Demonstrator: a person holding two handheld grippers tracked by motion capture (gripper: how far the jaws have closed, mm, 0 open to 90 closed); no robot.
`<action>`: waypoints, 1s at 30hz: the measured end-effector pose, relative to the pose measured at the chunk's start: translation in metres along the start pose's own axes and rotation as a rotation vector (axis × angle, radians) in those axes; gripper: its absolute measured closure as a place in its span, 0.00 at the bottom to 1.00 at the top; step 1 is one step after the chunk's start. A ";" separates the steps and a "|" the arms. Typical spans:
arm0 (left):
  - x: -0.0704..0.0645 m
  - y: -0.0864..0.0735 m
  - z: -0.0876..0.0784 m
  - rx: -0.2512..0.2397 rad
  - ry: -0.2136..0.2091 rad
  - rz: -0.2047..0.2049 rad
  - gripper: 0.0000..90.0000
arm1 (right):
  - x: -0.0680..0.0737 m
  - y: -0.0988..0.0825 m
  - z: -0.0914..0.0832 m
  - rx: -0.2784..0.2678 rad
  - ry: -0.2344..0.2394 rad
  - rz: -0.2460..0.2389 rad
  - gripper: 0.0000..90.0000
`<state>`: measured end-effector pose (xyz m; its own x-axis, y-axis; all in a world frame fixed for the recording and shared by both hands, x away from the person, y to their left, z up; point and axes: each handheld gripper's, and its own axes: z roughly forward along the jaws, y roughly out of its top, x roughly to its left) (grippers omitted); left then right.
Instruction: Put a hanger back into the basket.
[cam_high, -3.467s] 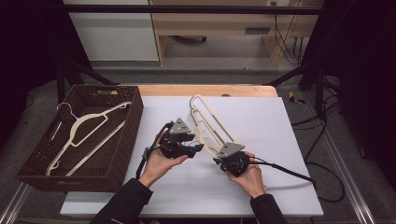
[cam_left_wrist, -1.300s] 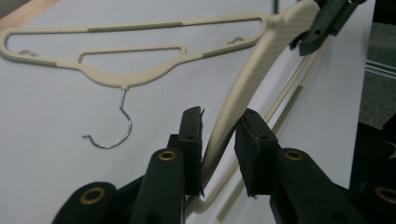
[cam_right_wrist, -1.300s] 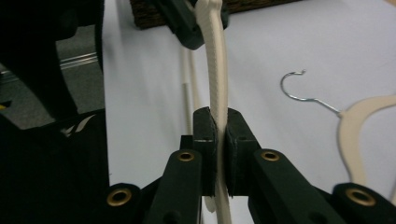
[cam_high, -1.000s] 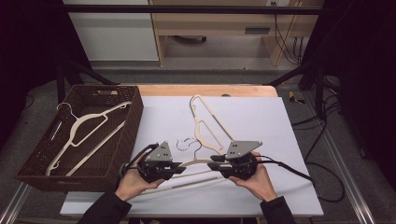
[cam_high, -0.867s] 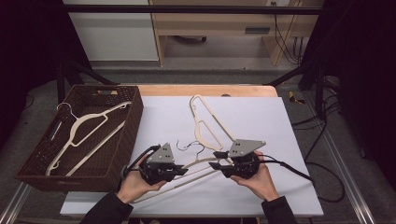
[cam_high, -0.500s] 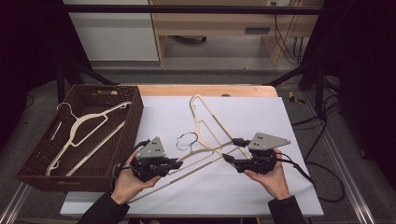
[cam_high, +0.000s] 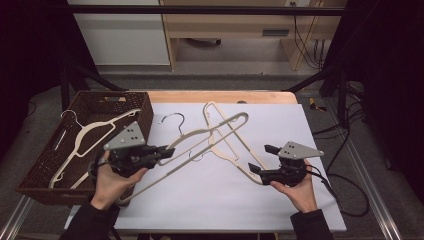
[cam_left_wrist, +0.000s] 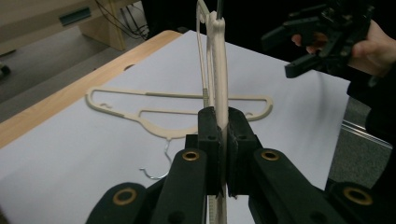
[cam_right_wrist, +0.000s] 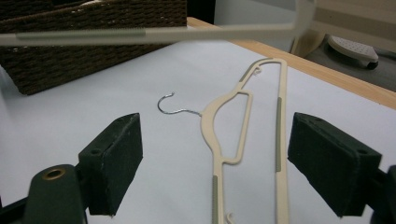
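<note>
**Left hand-held gripper lifts one hanger, right one open over the table**

Left hand-held gripper (cam_high: 162, 151) has its jaws clamped on a cream hanger (cam_high: 210, 132), gripped on one arm near the shoulder; in the left gripper view the jaws (cam_left_wrist: 218, 140) pinch the thin plastic edge-on. This hanger is raised and tilted, its metal hook (cam_high: 172, 119) pointing toward the basket, its long bar running down to the near-left of the table (cam_high: 300, 130).

Second cream hanger (cam_high: 227, 145) lies flat on the white table surface, partly under the lifted one. In the right gripper view it lies flat (cam_right_wrist: 247, 140) between the jaws, farther off, hook to the left, not touched.

Right hand-held gripper (cam_high: 262, 160) is held by the right hand (cam_high: 300, 192) near the table's right side, jaws wide apart, nothing between them, tips close to the end of the flat hanger.

Brown wicker basket (cam_high: 45, 160) sits at the left edge of the table, holding another hanger (cam_high: 87, 137). Left hand (cam_high: 107, 180) is just beside the basket's right wall.
</note>
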<state>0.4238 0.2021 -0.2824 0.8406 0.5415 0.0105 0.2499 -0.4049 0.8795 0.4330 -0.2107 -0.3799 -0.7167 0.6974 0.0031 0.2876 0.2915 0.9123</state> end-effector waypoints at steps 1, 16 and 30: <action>0.003 0.002 -0.003 -0.001 0.009 0.000 0.96 | 0.000 0.000 0.000 0.002 -0.002 0.001 0.20; 0.085 -0.004 -0.057 -0.005 0.143 -0.066 0.96 | -0.003 -0.005 -0.002 0.020 -0.026 0.004 0.17; 0.152 -0.056 -0.102 0.003 0.258 -0.149 0.96 | -0.004 -0.007 0.001 0.034 -0.025 0.011 0.16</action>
<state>0.4885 0.3824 -0.2815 0.6447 0.7644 0.0025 0.3627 -0.3088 0.8793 0.4344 -0.2146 -0.3870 -0.6976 0.7165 0.0022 0.3168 0.3056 0.8979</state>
